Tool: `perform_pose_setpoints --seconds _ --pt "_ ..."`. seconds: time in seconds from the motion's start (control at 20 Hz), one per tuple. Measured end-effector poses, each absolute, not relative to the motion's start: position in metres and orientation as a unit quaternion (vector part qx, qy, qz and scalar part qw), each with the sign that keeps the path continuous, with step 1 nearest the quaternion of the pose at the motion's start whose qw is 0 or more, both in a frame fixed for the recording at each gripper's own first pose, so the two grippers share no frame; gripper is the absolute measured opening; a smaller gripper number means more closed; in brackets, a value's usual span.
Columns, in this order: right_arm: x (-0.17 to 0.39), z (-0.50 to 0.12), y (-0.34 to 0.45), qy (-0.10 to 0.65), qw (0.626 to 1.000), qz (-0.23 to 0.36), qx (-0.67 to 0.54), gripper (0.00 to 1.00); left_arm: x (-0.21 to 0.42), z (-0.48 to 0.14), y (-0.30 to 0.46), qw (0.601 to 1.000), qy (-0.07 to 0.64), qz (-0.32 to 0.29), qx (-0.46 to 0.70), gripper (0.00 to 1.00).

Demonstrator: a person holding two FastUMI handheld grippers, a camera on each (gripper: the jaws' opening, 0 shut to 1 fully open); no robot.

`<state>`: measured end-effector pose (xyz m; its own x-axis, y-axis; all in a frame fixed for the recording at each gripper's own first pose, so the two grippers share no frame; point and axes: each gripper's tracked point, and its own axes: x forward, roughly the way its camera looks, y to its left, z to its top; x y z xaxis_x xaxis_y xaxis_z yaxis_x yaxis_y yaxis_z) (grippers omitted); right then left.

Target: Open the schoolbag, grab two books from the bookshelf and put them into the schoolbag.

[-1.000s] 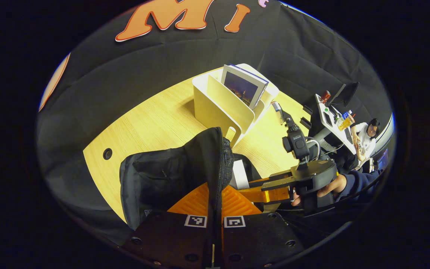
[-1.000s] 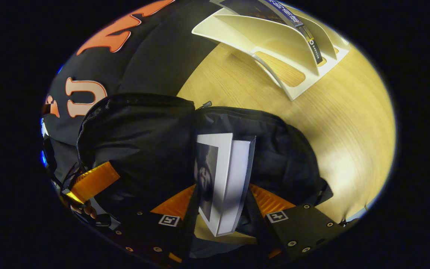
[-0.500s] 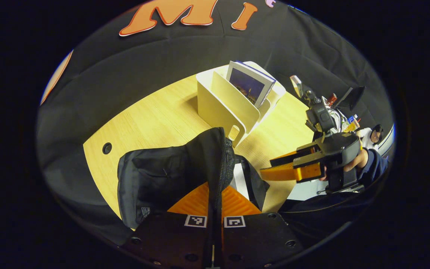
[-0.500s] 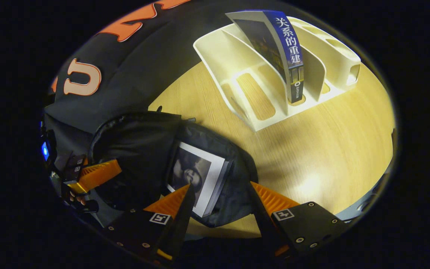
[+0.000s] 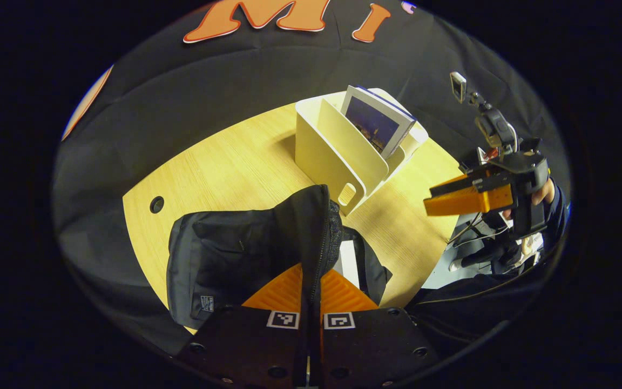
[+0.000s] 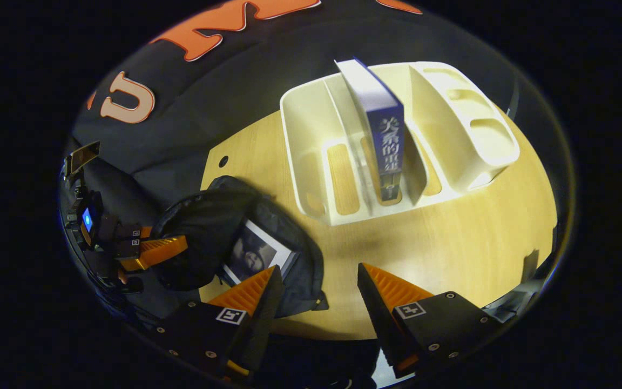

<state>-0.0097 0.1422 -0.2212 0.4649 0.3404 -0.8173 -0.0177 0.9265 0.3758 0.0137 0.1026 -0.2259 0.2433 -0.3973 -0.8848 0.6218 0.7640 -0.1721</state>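
Left claw point(image 5: 311, 270) is pinching the schoolbag point(image 5: 246, 254) rim; right claw point(image 6: 316, 281) is hanging spread and empty.
One book point(image 6: 257, 254) is lying inside the bag; another point(image 6: 381, 135) is standing in the bookshelf point(image 6: 451, 124), bare worktop point(image 6: 451, 237) between.

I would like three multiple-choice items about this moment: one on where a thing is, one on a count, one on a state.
1. Where does the blue book stand?
A. in the white rack
B. flat on the table
C. in the right gripper

2. How many books show inside the black bag?
A. none
B. one
C. three

3. How is the left gripper?
A. wide open
B. shut on the bag's flap
C. shut on a book

Answers:
1 A, it stands between the rack's dividers.
2 B, one book with a grey cover lies in the opening.
3 B, both fingers press the black fabric.
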Motion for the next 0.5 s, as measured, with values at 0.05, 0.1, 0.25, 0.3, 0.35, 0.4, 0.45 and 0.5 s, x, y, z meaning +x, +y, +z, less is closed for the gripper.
perform_pose_setpoints --seconds 0.05,0.1,0.25,0.3,0.35,0.4,0.45,0.5 --pt "-0.003 -0.213 0.134 0.504 0.844 0.107 0.147 0.85 0.017 -0.226 0.102 0.782 0.523 -0.322 0.106 0.03" --pt "0.003 -0.207 0.126 0.503 0.847 0.108 0.136 0.85 0.015 -0.227 0.103 0.782 0.524 -0.320 0.106 0.03" --pt "0.022 -0.189 0.109 0.499 0.853 0.109 0.106 0.85 0.015 -0.228 0.103 0.783 0.529 -0.311 0.104 0.03" --pt "0.028 -0.184 0.106 0.498 0.854 0.113 0.101 0.85 0.015 -0.228 0.102 0.783 0.530 -0.309 0.104 0.03" --pt "0.034 -0.178 0.103 0.497 0.855 0.114 0.096 0.85 0.015 -0.229 0.103 0.783 0.531 -0.306 0.104 0.03" --pt "0.041 -0.174 0.101 0.496 0.856 0.117 0.089 0.85 0.015 -0.228 0.103 0.783 0.532 -0.304 0.105 0.03" --pt "0.047 -0.170 0.097 0.495 0.857 0.115 0.082 0.85 0.015 -0.229 0.103 0.783 0.533 -0.303 0.105 0.03" --pt "0.054 -0.167 0.096 0.494 0.858 0.118 0.075 0.85 0.015 -0.229 0.103 0.783 0.534 -0.301 0.104 0.03"
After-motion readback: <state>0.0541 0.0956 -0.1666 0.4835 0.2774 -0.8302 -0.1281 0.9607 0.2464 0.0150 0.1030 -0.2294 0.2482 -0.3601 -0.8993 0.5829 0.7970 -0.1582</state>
